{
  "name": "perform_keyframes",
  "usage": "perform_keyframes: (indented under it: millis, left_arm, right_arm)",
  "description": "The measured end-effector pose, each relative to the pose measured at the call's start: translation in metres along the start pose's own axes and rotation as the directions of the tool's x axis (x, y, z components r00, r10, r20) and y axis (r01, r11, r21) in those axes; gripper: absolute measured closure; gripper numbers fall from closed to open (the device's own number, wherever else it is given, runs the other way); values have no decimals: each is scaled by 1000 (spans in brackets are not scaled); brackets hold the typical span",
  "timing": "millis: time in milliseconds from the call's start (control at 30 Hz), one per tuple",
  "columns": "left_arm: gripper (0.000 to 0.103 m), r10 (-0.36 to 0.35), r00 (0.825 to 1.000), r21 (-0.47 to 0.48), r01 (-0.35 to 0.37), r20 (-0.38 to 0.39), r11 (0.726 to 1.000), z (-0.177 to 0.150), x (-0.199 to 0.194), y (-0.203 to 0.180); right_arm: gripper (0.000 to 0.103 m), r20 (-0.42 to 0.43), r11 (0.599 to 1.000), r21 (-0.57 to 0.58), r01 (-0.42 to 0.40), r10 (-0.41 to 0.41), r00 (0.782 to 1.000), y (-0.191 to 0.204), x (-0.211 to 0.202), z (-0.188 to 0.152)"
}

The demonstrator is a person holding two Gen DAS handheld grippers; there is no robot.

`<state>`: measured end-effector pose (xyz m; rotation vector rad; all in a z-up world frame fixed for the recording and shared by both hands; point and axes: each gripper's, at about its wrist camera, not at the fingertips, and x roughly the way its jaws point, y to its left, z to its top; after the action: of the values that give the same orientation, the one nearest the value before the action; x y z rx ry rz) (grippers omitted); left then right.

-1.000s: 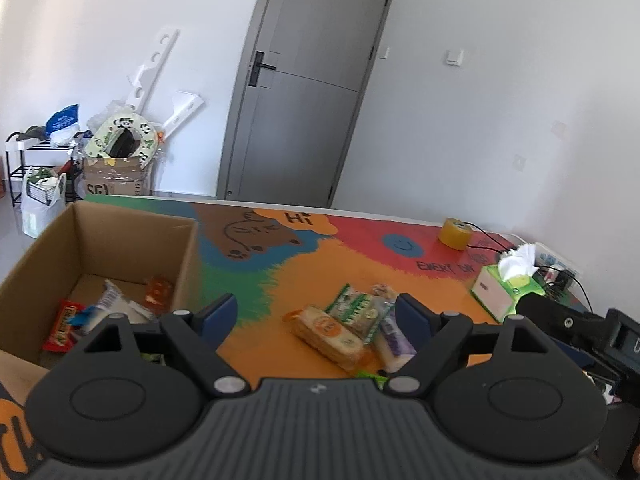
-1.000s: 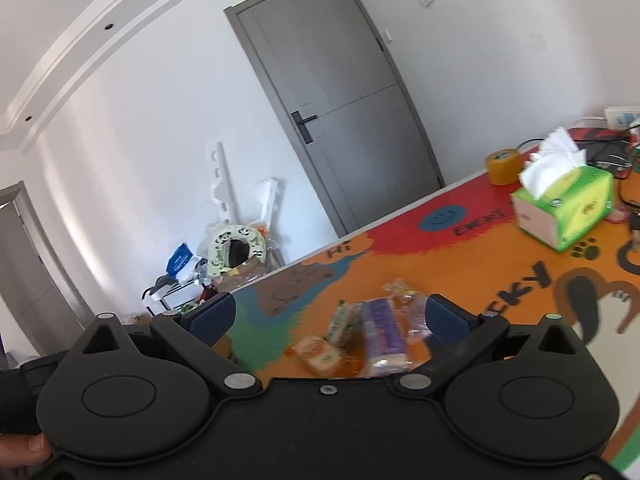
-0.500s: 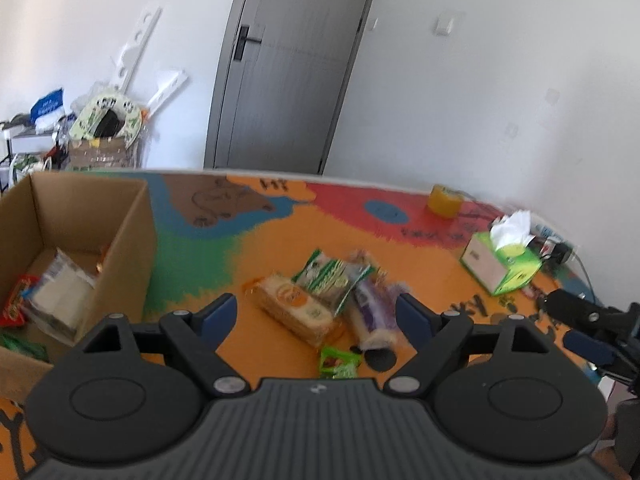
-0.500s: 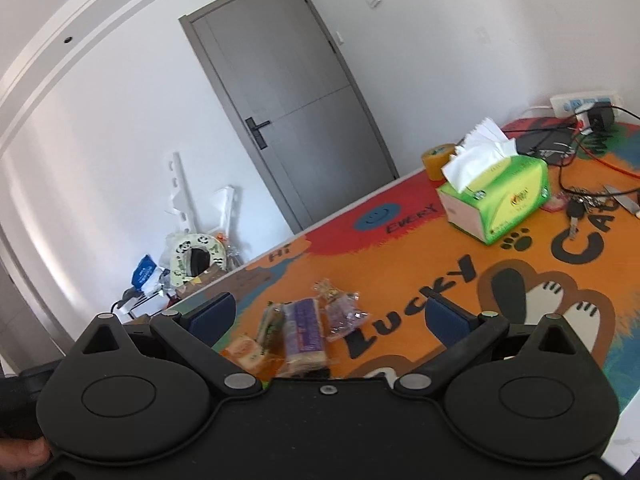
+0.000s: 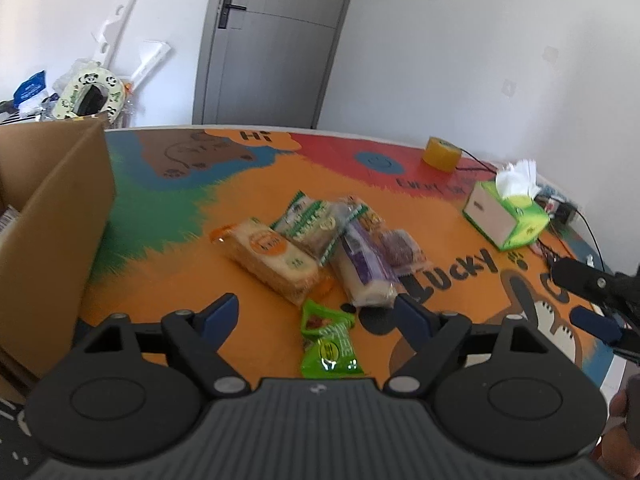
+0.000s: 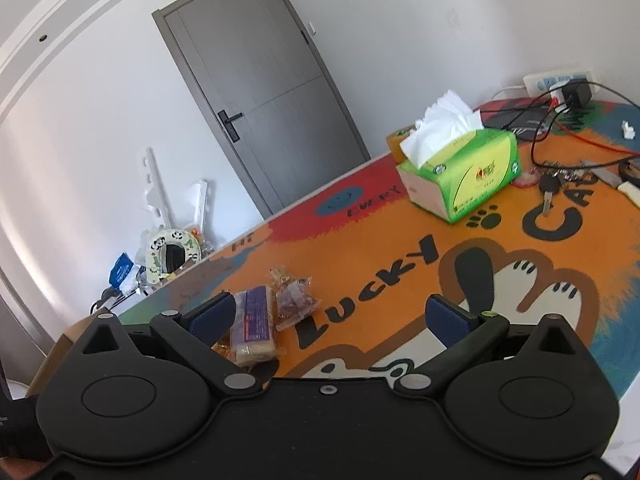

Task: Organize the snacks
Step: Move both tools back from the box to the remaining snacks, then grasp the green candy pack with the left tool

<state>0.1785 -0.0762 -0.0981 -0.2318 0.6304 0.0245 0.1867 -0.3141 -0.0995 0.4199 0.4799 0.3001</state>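
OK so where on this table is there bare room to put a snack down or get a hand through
Free: the strip between the cardboard box and the orange-label snack, and the mat between the snack pile and the tissue box. Crowded: the overlapping packets in the middle, and the keys and cables beyond the tissue box.

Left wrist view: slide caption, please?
Open left gripper above a green snack packet, wrapped snacks ahead, cardboard box left.

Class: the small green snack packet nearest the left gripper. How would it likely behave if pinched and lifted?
The small green snack packet looks like thin, crinkled, glossy film, so it probably flexes and could slip. It seems light for its size. Lying flat on the table mat, it shouldn't roll.
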Motion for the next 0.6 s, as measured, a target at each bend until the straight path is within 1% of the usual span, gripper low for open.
perform_keyframes:
  millis: [100,200,267,300,333,367,400,467,600]
  left_arm:
    - [28,-9,1000,3,10,-26,1000,-5,9,-1]
    - [39,-10,999,1,10,-43,1000,-10,16,-2]
    - [52,-25,997,5,25,-70,1000,-12,22,-3]
    - [56,-31,996,3,31,-81,1000,-13,26,-3]
    - [67,-34,995,4,35,-93,999,-15,30,-3]
    - [71,-24,997,9,24,-75,1000,-16,29,-2]
    - [71,-14,998,1,14,-69,1000,-16,29,-1]
    - [74,-29,997,-26,27,-65,999,-14,27,5]
    - [74,-43,998,-1,43,-41,999,-10,19,8]
  right_arm:
    - [1,-20,1000,-1,-23,23,1000,2,8,-3]
    - [1,-46,998,0,-56,56,997,7,17,-8]
    - [1,-67,998,-11,-66,65,996,13,25,-12]
    - [1,-77,997,-14,-71,70,995,15,28,-13]
    - [1,-87,997,-15,-78,76,993,17,32,-14]
    - [1,-94,996,-16,-83,82,992,19,35,-16]
    - [1,-98,996,-18,-88,86,991,21,37,-16]
    - [2,-109,995,-30,-94,90,990,26,42,-18]
    - [4,-121,995,-33,-98,93,988,35,53,-19]
